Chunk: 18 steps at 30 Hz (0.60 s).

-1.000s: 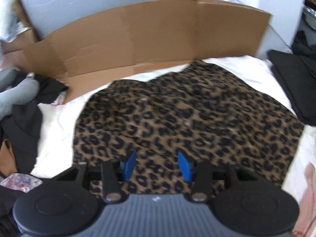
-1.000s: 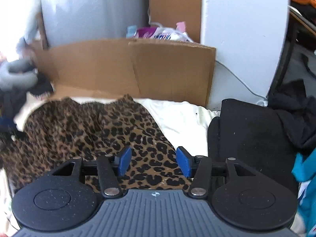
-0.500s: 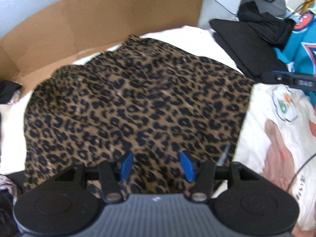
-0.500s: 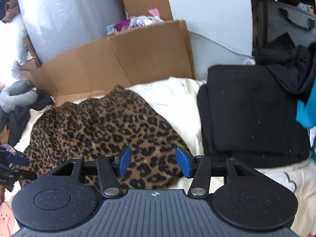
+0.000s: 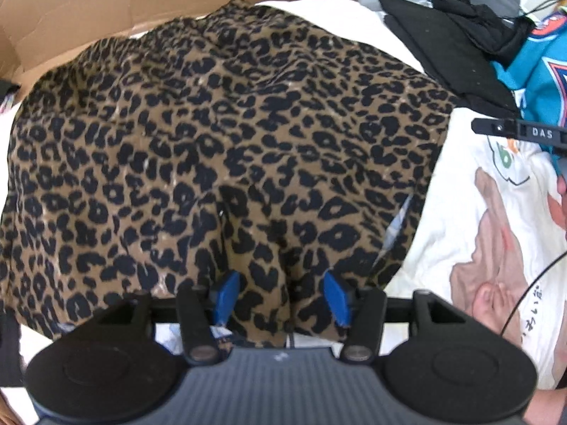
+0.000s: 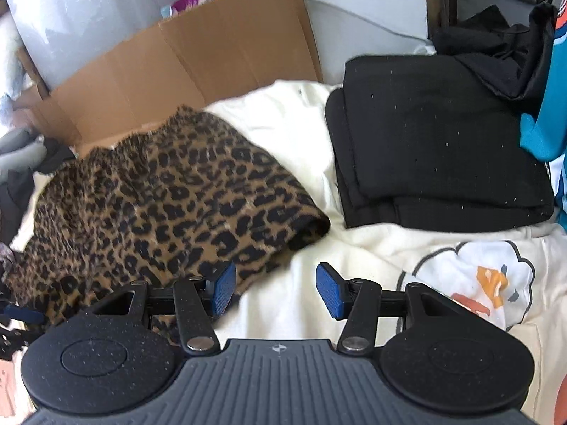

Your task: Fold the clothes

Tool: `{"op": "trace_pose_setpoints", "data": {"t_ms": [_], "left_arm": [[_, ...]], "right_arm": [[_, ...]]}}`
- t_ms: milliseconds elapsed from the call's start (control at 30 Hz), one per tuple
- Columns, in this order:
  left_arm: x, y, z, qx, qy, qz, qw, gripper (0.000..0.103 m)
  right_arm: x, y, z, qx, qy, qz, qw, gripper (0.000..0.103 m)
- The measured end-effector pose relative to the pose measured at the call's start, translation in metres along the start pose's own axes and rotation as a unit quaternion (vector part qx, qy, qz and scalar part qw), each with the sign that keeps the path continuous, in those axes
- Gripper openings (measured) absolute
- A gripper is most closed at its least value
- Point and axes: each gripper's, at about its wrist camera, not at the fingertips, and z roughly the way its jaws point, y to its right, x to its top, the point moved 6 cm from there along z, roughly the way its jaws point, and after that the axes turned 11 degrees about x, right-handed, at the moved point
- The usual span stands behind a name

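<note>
**Both grippers hanging over the leopard print piece, nothing grabbed**

Nearest thing in the left wrist view is the left gripper [image 5: 281,295], pointing steeply down at the near hem of the leopard print garment [image 5: 219,134]. Its jaws have just been opening a bit, and the blue pads [image 5: 226,295] stand apart with a ridge of the fabric showing between them. I can't make out any pinch, so it reads as released.

Over on the right, the right gripper [image 6: 273,288] is spread open too, with bare cream sheet [image 6: 283,297] in the gap. Its left pad sits just over the garment's near right edge, but whether it actually touches is hard to say.

The garment itself lies spread on the sheet, left of centre, a little rumpled, its right corner rolled over itself.

Going further back: a cartoon print [image 6: 475,283] on the cream fabric at the near right, then a folded black stack [image 6: 443,148] just right of the garment, with a teal jersey [image 6: 553,106] at the right edge. Behind everything, a flattened cardboard sheet [image 6: 198,60] stands along the far side.
</note>
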Motion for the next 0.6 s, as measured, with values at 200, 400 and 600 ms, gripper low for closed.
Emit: {"op": "trace_pose_setpoints", "data": {"t_ms": [200,400,600], "left_arm": [[-0.002,0.0,-0.001,-0.004,0.005,0.005,1.0,0.056],[0.005,0.009,-0.015,-0.023,0.035,0.02,0.9989,0.055],[0.005,0.027,0.001,-0.025,0.023,0.053,0.998,0.055]], "right_arm": [[0.003,0.01,0.01,-0.008,0.004,0.023,1.0,0.057],[0.016,0.029,0.015,-0.001,0.024,0.073,0.997,0.057],[0.026,0.046,0.019,0.0,0.044,0.11,0.993,0.057]]}}
